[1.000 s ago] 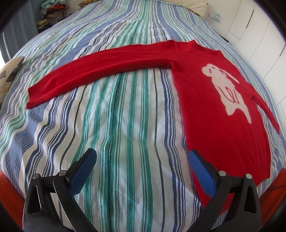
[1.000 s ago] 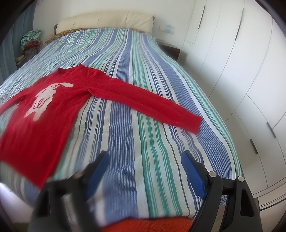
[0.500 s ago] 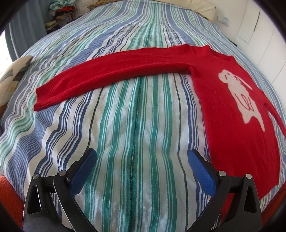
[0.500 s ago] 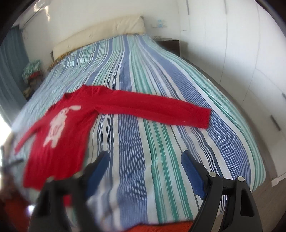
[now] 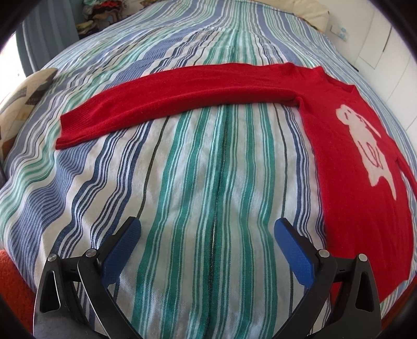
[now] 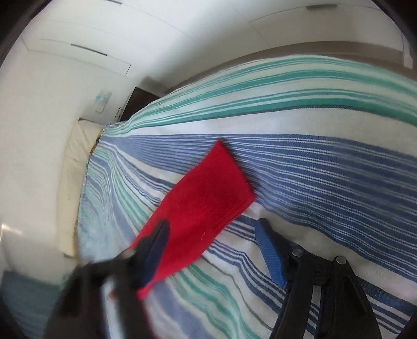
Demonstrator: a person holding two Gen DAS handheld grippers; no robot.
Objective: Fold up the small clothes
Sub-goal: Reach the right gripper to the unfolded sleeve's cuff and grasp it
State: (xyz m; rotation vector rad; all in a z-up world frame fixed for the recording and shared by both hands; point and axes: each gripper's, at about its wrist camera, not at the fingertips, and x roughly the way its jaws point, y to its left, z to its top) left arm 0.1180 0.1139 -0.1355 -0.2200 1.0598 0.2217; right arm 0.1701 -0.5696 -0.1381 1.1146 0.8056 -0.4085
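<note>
A red sweater (image 5: 346,161) with a white animal figure lies flat on the striped bed cover (image 5: 208,169). Its left sleeve (image 5: 166,101) stretches out to the left, cuff at the far left. My left gripper (image 5: 206,229) is open and empty above the bed, short of that sleeve. In the right wrist view the other sleeve's cuff (image 6: 206,203) lies between the open fingers of my right gripper (image 6: 211,229), which hovers close over it. The view is blurred and tilted.
A patterned cushion (image 5: 23,104) sits at the bed's left edge. A pile of clothes (image 5: 104,10) lies beyond the bed at the back left. White wardrobe doors (image 6: 78,39) and a dark nightstand (image 6: 140,101) stand beside the bed.
My right gripper has swung down and rolled toward the right sleeve's cuff, which now fills the space between its fingers. My left gripper has moved slightly left and closer to the left sleeve.
</note>
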